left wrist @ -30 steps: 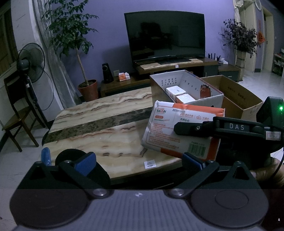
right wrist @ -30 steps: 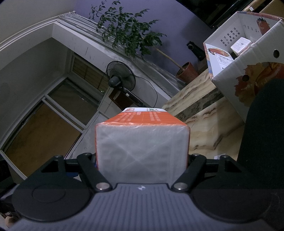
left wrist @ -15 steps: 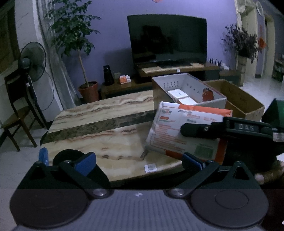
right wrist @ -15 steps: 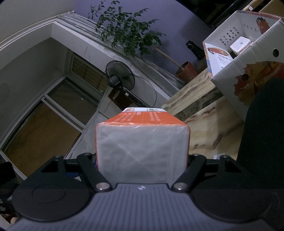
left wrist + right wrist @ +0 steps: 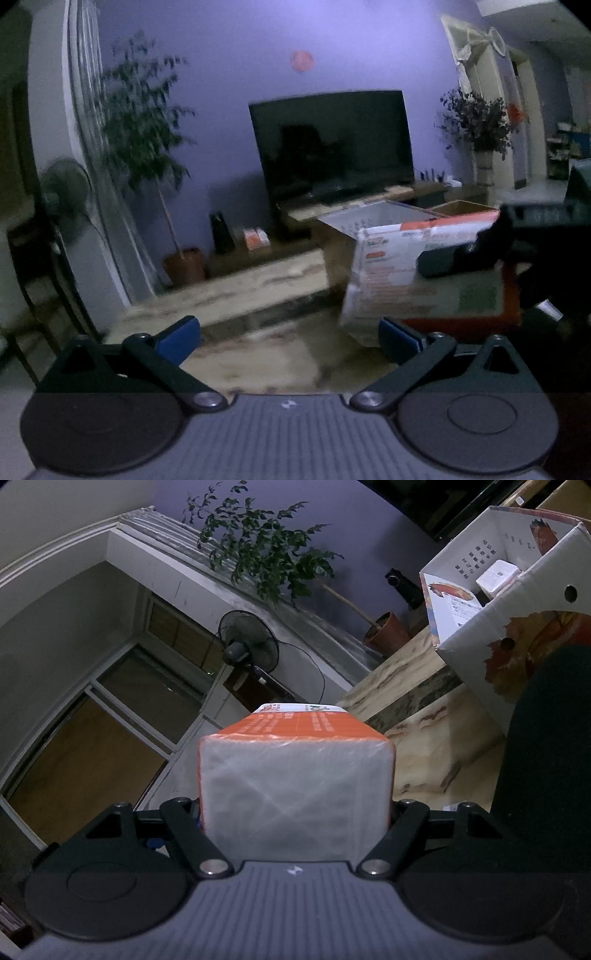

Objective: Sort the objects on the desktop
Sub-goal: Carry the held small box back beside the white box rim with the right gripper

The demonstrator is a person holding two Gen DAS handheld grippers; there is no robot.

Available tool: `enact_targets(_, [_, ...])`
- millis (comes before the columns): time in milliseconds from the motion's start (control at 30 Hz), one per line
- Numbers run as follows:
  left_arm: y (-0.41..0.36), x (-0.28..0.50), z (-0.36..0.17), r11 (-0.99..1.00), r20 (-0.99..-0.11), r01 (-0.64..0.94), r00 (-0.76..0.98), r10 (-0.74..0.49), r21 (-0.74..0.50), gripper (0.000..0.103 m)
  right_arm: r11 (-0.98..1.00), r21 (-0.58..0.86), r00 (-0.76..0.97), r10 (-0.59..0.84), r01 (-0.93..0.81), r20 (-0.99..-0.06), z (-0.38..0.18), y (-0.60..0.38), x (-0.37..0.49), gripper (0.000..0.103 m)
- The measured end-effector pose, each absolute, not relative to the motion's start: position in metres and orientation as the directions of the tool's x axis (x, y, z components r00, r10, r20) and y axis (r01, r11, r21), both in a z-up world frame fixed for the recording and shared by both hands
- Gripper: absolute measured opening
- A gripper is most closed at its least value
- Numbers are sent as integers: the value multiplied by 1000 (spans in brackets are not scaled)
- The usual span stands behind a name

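My right gripper (image 5: 295, 812) is shut on an orange and white tissue pack (image 5: 295, 775) and holds it above the marble table (image 5: 424, 723). The same tissue pack (image 5: 417, 280) shows blurred at the right of the left wrist view, clamped by the right gripper (image 5: 476, 254). My left gripper (image 5: 288, 336) is open and empty, low over the near table edge. A white printed cardboard box (image 5: 517, 602) stands open on the table to the right, with small white boxes (image 5: 496, 578) inside.
A brown cardboard box (image 5: 458, 206) sits behind the white one. A TV (image 5: 332, 147) on a stand, a potted tree (image 5: 147, 147), a standing fan (image 5: 247, 642) and a flower vase (image 5: 480, 129) stand beyond the table.
The left gripper has tilted upward and dropped, so its view is blurred and shows more wall. The right gripper keeps the tissue pack, nearly still.
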State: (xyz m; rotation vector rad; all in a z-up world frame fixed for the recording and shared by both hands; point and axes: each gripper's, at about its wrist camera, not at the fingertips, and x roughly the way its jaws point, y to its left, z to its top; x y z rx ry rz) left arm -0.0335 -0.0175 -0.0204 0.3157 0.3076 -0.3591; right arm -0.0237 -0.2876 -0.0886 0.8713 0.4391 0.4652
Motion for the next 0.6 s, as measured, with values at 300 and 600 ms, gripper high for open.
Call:
enact_targets(300, [-16,-29,-39,879,-375,454,848,-375,144,99,559,802,811,557,-209,-176,-88,-288,-22,78])
enact_targets(600, [-6,-5,-52,895,-473,446,787,-397,-9,99,562,800,811,557,-211,-177,-88,-287,-23,78])
